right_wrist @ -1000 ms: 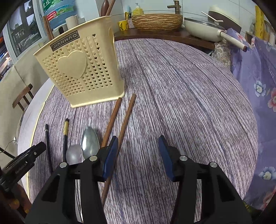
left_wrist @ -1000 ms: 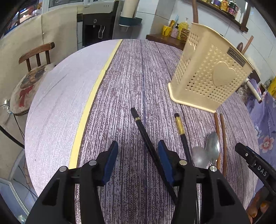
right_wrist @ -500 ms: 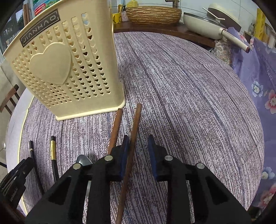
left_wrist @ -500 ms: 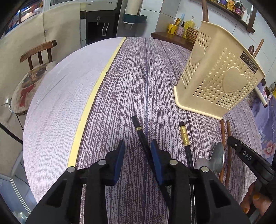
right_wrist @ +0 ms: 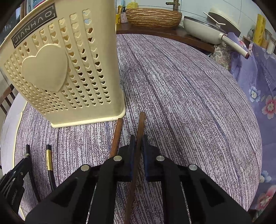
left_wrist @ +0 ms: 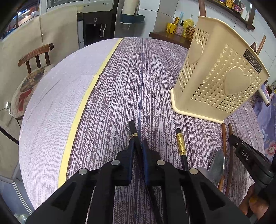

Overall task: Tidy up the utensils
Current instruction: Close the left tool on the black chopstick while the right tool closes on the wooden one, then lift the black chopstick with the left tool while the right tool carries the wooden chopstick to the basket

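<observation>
A cream perforated utensil holder (left_wrist: pixel 215 77) (right_wrist: pixel 69 69) stands upright on the round table. My left gripper (left_wrist: pixel 138 143) is closing, its pads pressing on a thin black chopstick (left_wrist: pixel 133 128) that lies on the cloth. A second black chopstick with a gold band (left_wrist: pixel 181 144) lies to its right, then two metal spoons (left_wrist: pixel 217 165). My right gripper (right_wrist: pixel 138 139) is shut on a brown wooden chopstick (right_wrist: pixel 141 120). Its twin (right_wrist: pixel 118 131) lies just left of the jaws, tip near the holder's base.
The purple striped tablecloth (right_wrist: pixel 189 103) has a yellow band (left_wrist: pixel 86 96) on the left. A wooden chair (left_wrist: pixel 34 56) stands beyond the table's left edge. A woven basket (right_wrist: pixel 153 16) and a white pan (right_wrist: pixel 203 29) sit on the far counter, and floral fabric (right_wrist: pixel 258 86) hangs at right.
Both grippers went from wide open to shut. The left one closed around the black chopstick. The right one moved forward toward the holder and closed around the brown chopstick.
</observation>
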Demonstrator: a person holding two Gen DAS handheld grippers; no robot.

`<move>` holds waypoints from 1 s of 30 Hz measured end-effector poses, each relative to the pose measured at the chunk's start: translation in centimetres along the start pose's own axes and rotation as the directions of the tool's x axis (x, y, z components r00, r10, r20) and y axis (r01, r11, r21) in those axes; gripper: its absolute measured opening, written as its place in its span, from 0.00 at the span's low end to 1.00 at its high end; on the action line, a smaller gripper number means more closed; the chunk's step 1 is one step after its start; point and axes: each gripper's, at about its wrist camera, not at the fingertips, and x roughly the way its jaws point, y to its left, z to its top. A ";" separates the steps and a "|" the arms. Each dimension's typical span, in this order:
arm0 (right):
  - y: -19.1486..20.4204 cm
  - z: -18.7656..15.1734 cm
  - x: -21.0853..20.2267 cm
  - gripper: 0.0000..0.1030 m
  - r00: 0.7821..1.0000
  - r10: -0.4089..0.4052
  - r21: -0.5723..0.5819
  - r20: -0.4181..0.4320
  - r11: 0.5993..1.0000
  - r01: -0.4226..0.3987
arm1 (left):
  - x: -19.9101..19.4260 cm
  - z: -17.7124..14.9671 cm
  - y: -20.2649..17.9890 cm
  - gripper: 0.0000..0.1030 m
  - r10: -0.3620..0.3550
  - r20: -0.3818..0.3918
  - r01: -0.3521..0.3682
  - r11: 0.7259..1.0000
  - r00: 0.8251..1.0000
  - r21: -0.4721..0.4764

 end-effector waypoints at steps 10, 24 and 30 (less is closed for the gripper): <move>-1.7 0.5 0.3 0.08 0.994 0.106 0.048 -0.014 0.993 -0.105 | 0.4 0.4 -0.2 0.08 -0.060 -0.022 0.059 0.998 0.998 -0.023; -6.0 1.1 -3.3 0.07 0.955 0.289 0.086 0.060 0.952 -0.293 | -3.5 1.2 -0.7 0.08 -0.158 0.056 0.158 0.987 0.986 0.006; -6.2 1.3 -8.2 0.07 0.922 0.362 0.040 0.139 0.928 -0.371 | -7.1 1.9 -0.8 0.08 -0.208 0.128 0.204 0.978 0.970 0.043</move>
